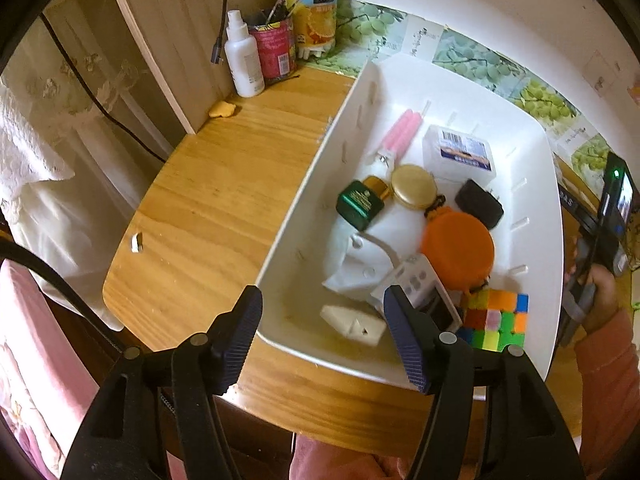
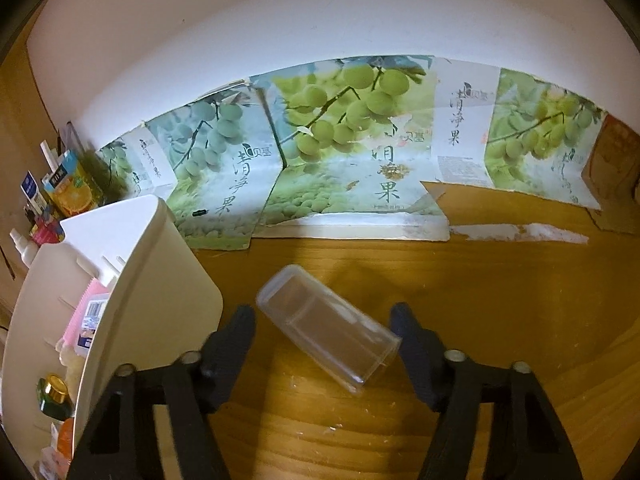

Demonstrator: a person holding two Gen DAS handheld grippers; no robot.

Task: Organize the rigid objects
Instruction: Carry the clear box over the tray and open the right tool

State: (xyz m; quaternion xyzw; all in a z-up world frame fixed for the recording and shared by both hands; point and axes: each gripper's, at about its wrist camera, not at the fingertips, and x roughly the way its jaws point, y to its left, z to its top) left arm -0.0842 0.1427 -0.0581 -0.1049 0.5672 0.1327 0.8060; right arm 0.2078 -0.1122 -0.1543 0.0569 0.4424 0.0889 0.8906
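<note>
Both hand-held grippers gape empty: right [image 2: 324, 334] straddles a clear ribbed plastic case [image 2: 328, 328].

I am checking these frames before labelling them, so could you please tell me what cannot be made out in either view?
- Left wrist view: the white timer's display, partly covered by the left gripper finger.
- Left wrist view: the puzzle cube, partly behind that same finger.
- Right wrist view: the clear case is blurred; contents unclear.
- Right wrist view: most of the white bin's contents, hidden by its wall.
</note>
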